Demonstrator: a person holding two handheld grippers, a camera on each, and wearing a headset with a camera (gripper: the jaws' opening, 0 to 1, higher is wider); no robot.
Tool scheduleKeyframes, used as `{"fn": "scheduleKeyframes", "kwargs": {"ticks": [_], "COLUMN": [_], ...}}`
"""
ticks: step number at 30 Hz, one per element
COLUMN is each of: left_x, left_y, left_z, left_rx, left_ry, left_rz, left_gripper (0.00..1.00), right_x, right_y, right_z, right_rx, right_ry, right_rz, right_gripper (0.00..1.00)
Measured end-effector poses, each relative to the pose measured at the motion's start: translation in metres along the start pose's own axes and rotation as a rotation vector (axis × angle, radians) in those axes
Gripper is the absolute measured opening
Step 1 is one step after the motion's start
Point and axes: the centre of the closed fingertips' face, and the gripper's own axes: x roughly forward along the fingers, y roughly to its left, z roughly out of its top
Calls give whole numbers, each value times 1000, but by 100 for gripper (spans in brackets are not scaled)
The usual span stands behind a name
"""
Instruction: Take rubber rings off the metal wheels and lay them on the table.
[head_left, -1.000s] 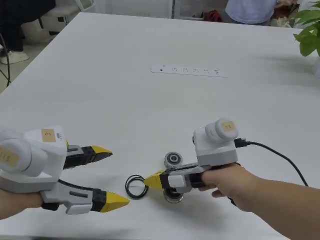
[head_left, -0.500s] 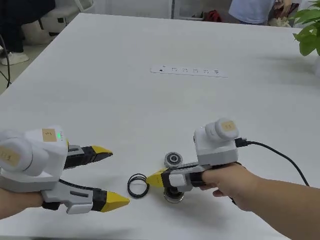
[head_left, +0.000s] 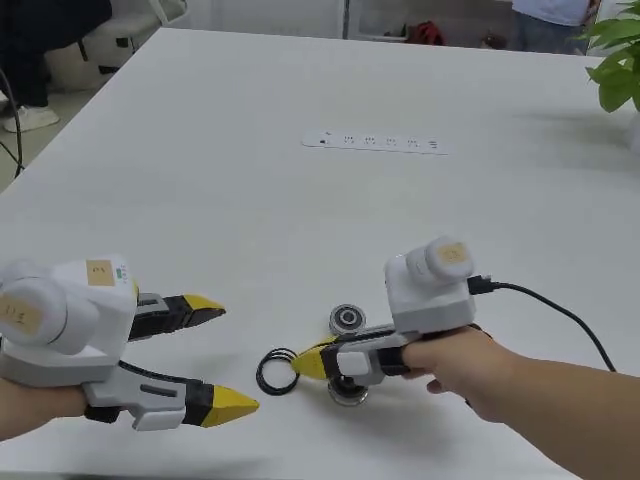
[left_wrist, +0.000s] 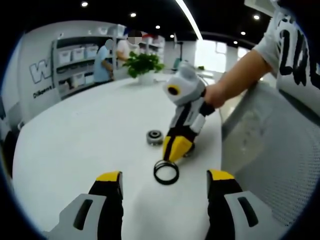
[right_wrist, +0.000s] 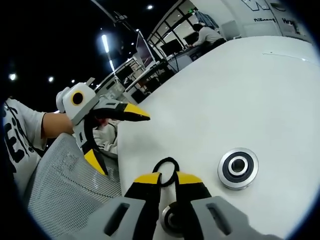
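Black rubber rings (head_left: 275, 371) lie looped on the white table (head_left: 300, 220), right at the yellow tips of my right gripper (head_left: 306, 364). In the right gripper view the jaws (right_wrist: 168, 178) stand almost together with a ring's (right_wrist: 166, 164) near edge between the tips. One metal wheel (head_left: 347, 319) sits just behind that gripper, also seen as the wheel (right_wrist: 239, 168) to its right. A second wheel (right_wrist: 170, 218) lies under the jaws. My left gripper (head_left: 220, 353) hovers open to the left, and the rings (left_wrist: 166, 172) lie in line between its jaws (left_wrist: 164, 177).
A white power strip (head_left: 378, 142) lies across the table's middle. A potted plant (head_left: 620, 60) stands at the far right corner. The right gripper's black cable (head_left: 560, 310) trails right. The table's near edge runs just below both grippers.
The right gripper's tips shifted slightly right and the rings slid a little with them. The left gripper has stayed in place, open.
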Motion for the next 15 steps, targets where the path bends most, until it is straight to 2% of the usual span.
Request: {"fn": "scheduleKeyframes", "kwargs": {"ticks": [7,15], "left_x": [0,-1], "left_y": [0,1], "left_z": [1,7], "left_rx": [3,-2], "left_ry": [2,-14], "left_rz": [-1,3], "left_gripper": [69,69], "right_x": [-1,-12], "right_y": [3,8], "right_z": [-1,11], "right_rx": [-57,-88], "right_ry": [13,-23], "right_rz": [-5,4], "right_gripper": [17,26]}}
